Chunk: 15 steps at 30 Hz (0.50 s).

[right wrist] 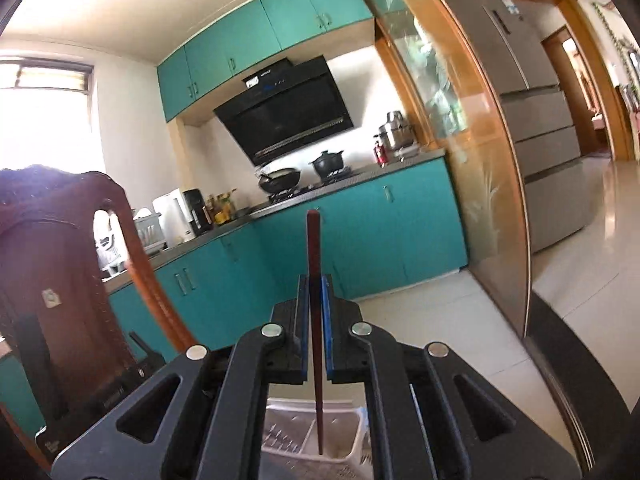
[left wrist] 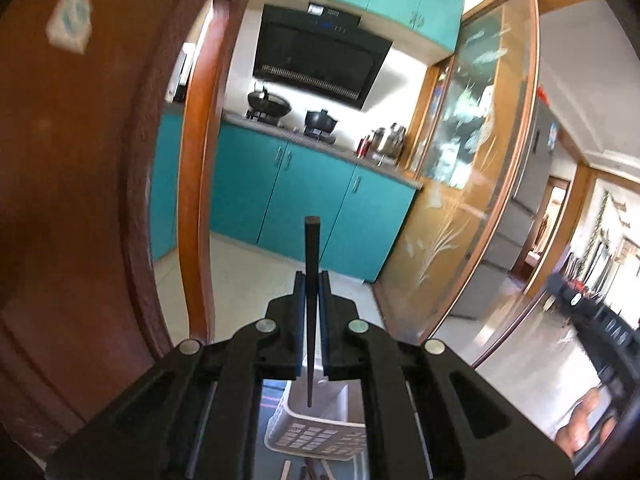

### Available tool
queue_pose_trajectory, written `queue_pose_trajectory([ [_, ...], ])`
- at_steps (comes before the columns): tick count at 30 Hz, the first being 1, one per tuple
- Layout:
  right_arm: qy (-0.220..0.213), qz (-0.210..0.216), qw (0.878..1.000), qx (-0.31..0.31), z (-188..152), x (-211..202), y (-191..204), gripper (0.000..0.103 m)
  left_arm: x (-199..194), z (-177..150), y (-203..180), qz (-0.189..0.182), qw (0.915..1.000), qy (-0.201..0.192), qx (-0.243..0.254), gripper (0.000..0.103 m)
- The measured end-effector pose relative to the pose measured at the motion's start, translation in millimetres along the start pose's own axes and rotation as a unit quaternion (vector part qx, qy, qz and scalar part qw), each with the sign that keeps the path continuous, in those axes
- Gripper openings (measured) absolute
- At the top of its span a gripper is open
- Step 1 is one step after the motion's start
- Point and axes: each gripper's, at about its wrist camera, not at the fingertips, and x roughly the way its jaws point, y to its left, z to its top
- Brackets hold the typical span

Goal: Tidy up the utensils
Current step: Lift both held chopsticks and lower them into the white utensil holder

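Black and thin, a chopstick (left wrist: 311, 300) stands upright in the left wrist view, clenched between the two pads of the left tongs (left wrist: 311, 280), its blunt square end up and its tapered tip hanging over a white slatted basket (left wrist: 316, 436) that sits on the surface below. A few more sticks (left wrist: 308, 472) lie flat just in front of the basket. It looks stiff, light and smooth, so it could pivot or slip under a loose grip; here the hold sits a little above its middle, which seems a fair balance. A wooden chair back (left wrist: 72, 200) crowds the left side, a glazed sliding door (left wrist: 472, 200) frames the right, and the other tool, with a hand (left wrist: 588, 424) on it, shows at the right edge, well apart. In the right wrist view, a reddish-brown chopstick (right wrist: 314, 300) is likewise upright and clamped in the right tongs (right wrist: 314, 284), its narrow tip dangling over the same white slatted basket (right wrist: 348, 436), whose rim lies just beneath. This stick looks equally rigid and light, gripped near mid-length. The carved chair (right wrist: 60, 280) stands close on the left; the floor to the right is open. The basket's rim and inner dividers are the edges a lowering tip would most likely catch.
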Motion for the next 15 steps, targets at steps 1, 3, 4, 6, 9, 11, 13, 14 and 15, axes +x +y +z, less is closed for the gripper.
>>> queue_pose_trajectory([
  [1, 0.002, -0.005, 1.000, -0.010, -6, 4, 0, 0.007, 9, -4, -1, 0.004, 0.9999, 0.010, 0.006, 0.007],
  [3, 0.018, -0.008, 0.999, -0.029, -21, 15, 0, 0.007, 21, -12, 1, 0.013, 0.9995, 0.023, 0.016, 0.007],
  [4, 0.030, -0.006, 0.999, -0.034, -29, 19, -2, 0.007, 26, -15, 2, 0.017, 0.9992, 0.029, 0.021, 0.007],
  [6, 0.054, 0.005, 0.998, -0.041, -42, 26, -4, 0.007, 34, -25, 2, 0.025, 0.9984, 0.040, 0.030, 0.007],
  [9, 0.082, 0.009, 0.995, -0.065, -63, 29, -1, 0.007, 45, -39, 2, 0.029, 0.9969, 0.062, 0.039, 0.007],
  [11, 0.092, 0.012, 0.992, -0.086, -75, 26, 6, 0.007, 48, -50, -1, 0.033, 0.9958, 0.070, 0.050, 0.007],
  [13, 0.101, 0.022, 0.989, -0.103, -85, 22, 10, 0.007, 54, -60, -2, 0.035, 0.9942, 0.083, 0.059, 0.007],
  [14, 0.099, 0.026, 0.989, -0.109, -90, 18, 11, 0.007, 55, -64, -2, 0.035, 0.9937, 0.088, 0.060, 0.007],
  [15, 0.100, 0.028, 0.988, -0.114, -92, 15, 13, 0.007, 57, -67, -2, 0.034, 0.9931, 0.094, 0.062, 0.007],
])
